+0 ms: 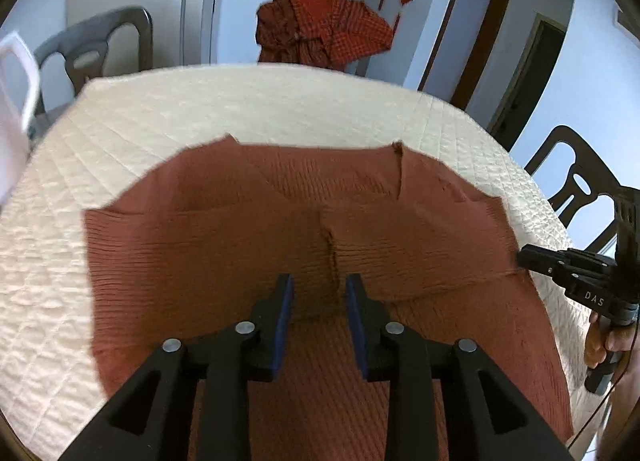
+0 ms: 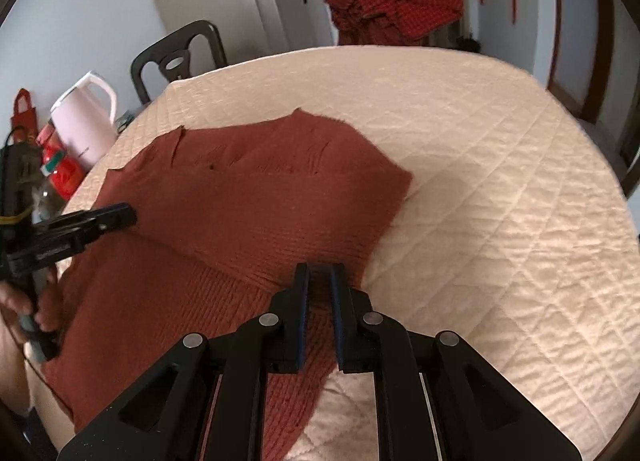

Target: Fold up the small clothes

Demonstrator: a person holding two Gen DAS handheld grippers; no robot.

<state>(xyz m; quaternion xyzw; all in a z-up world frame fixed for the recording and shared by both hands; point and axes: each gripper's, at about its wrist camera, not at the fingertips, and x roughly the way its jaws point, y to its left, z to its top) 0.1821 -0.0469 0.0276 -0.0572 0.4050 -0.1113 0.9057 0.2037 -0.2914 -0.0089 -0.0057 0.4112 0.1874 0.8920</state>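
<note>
A rust-red knitted sweater (image 1: 280, 221) lies spread on the round table's cream quilted cover (image 1: 280, 101), reaching from the near edge toward the middle, with both sleeves folded in across its body so their cuffs meet near the centre. The left gripper (image 1: 319, 293) hovers over that meeting point, its blue-padded fingers (image 1: 285, 313) parted with a bunched ridge of knit between them; the pads do not appear to press on it. The right gripper (image 2: 319, 281) sits over the sweater's right side near the table's near edge, its jaws only a narrow slit apart, with red knit showing in the gap; whether the cloth is pinched I cannot tell. Beyond the far edge, a red checked garment (image 1: 324, 29) drapes over a chair. A pink kettle (image 2: 86, 117) stands at the table's left edge.
</note>
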